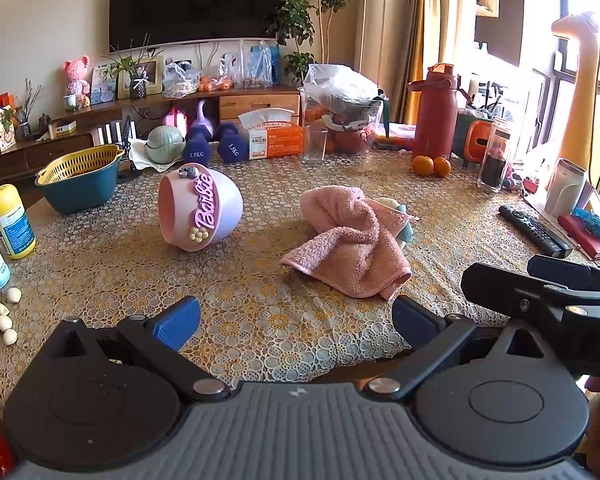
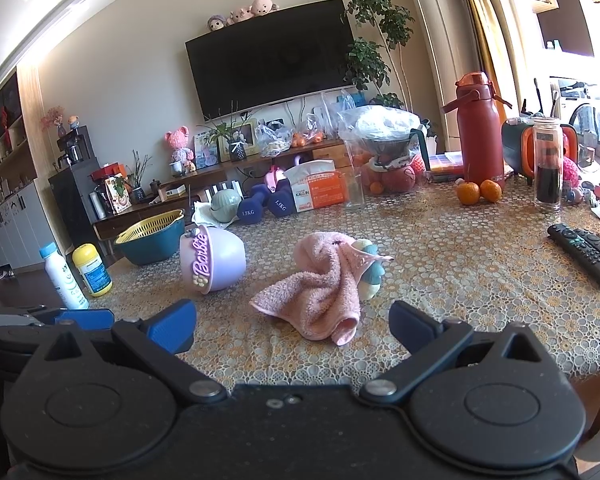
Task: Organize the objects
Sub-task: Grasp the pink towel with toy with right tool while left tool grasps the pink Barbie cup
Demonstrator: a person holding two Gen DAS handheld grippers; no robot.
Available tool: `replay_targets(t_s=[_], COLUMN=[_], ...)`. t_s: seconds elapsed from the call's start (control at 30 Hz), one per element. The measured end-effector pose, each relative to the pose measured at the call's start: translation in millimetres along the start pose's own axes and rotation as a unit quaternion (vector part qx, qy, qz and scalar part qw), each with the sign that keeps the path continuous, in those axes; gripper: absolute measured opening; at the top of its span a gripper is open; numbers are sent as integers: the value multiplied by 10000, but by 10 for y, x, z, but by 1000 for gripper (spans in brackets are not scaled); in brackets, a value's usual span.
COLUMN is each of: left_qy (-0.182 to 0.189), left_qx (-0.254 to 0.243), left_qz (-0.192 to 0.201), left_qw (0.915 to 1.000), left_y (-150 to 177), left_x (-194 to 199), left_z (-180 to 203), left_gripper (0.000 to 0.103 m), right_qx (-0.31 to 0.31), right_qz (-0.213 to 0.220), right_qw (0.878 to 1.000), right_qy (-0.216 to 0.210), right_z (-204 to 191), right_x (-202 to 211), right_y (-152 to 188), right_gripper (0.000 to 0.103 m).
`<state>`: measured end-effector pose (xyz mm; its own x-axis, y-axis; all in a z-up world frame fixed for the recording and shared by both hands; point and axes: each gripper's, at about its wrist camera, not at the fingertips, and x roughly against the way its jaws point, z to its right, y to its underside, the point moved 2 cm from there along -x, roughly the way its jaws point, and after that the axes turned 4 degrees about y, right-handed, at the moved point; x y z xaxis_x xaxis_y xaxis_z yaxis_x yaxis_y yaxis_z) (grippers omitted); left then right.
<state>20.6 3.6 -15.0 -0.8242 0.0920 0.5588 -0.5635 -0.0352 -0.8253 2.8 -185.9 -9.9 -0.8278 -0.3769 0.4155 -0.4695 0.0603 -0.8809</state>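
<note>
A crumpled pink towel [image 1: 348, 240] [image 2: 320, 284] lies mid-table, half covering a small teal and cream toy [image 1: 400, 216] [image 2: 370, 272]. To its left a pink and lilac "Barbie" tub [image 1: 200, 208] [image 2: 212, 258] rests on its side. My left gripper [image 1: 296, 320] hovers near the table's front edge, open, nothing between its blue pads. My right gripper [image 2: 292, 324] is also open and empty, just short of the towel. The right gripper's black body [image 1: 548, 292] shows at the right of the left wrist view.
A teal bowl with a yellow strainer [image 1: 80, 180], two bottles [image 1: 10, 228] and garlic cloves [image 1: 2, 316] sit at the left. Dumbbells [image 1: 212, 148], a tissue box [image 1: 276, 136], a glass [image 1: 315, 144], a red flask [image 1: 436, 112], oranges [image 1: 432, 166] and a remote [image 1: 534, 230] ring the back and right.
</note>
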Motion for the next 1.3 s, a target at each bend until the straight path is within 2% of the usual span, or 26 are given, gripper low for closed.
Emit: replay_targets(t_s=[0.33,0.47,0.53,0.63,0.73,0.83,0.93,1.13,1.3], left_qy=[-71,-288,-210,-116,-379,-526,-756,-744,-748], left_qx=[83,16,122,49,-362,-448,-528,-534,-661], left_qz=[47,11,-74,-147,-88,-73,-137,-225,-343], left_qw=[9999,9996,9997,9998,9986,9976,9956,9955,9944], left_y=[-14,-69,-100,-155,-235,-346,-459,-565,-554], left_x=[-132,-259,-352,-500,-644,-839,-1073,-1441,-1674], left_z=[-101,-157,-228,-310,-346,-501,-681,-963,-1038], left_gripper=[103,103,103,103,103,103,103,103,103], right_qx=[88,237,299,252,386,557,658,1134,1239], right_qz=[-56,-14,-54,-241,-208,-253,-494,-622,-1154], right_qw=[9999,9997,9995,9991,9989,9981,9966,9916,9856], right_qy=[-20,-90,-127,-226,-166,-52,-12,89,2], right_z=[-28,-67,-92,-82,-49,47,157,229,245], right_x=[-129,-244,-332,-536,-722,-963,-1263,-1752,-2172], right_y=[-1,-31,-56,-128,-218,-313,-365,-430,-315], right_gripper=[103,103,103,102,102,102,102,103,102])
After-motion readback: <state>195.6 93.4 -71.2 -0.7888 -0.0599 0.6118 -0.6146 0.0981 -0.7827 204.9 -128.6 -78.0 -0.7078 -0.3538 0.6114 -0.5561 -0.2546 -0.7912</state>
